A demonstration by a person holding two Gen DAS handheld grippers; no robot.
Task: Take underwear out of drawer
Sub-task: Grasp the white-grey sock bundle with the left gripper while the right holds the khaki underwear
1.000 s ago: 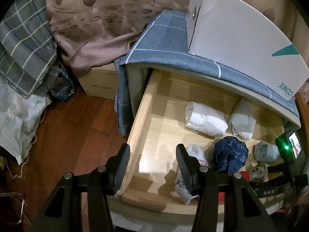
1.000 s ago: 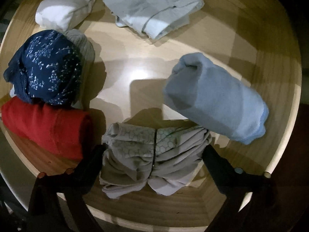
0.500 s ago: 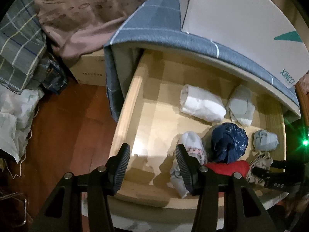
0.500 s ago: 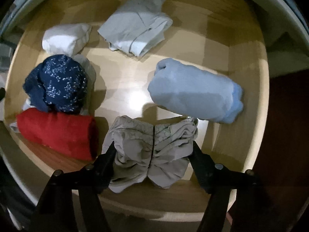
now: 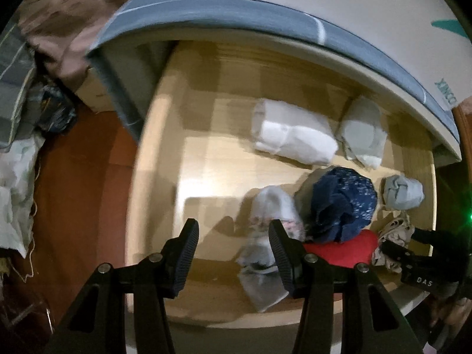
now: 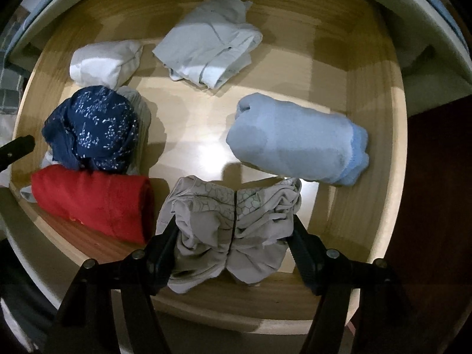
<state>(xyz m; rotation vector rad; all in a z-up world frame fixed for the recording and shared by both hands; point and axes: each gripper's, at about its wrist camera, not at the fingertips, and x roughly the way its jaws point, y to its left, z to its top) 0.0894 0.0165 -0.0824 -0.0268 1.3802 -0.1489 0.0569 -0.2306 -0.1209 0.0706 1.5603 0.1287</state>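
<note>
right wrist view: right gripper [image 6: 234, 233] clamped on grey underwear [image 6: 233, 230] bunched at front of open drawer [image 6: 380, 153], between red roll [image 6: 94, 203] and blue roll [image 6: 298, 143]. left gripper [image 5: 233, 253] spread, empty, above drawer floor.

Looking steeply down from above the near left corner of the open drawer [image 5: 153, 194], left wrist view taking in the floor [image 5: 82, 206] at left and the box [image 5: 368, 14] on top at far right. Looking straight down, right wrist view sitting closer over the drawer's right half. Sharing the navy bundle [image 5: 342, 203] [image 6: 94, 126], red roll [image 5: 345, 250] [image 6: 97, 203], white roll [image 5: 292, 135] [image 6: 103, 65] and beige underwear [image 5: 395, 236] [image 6: 233, 227].
</note>
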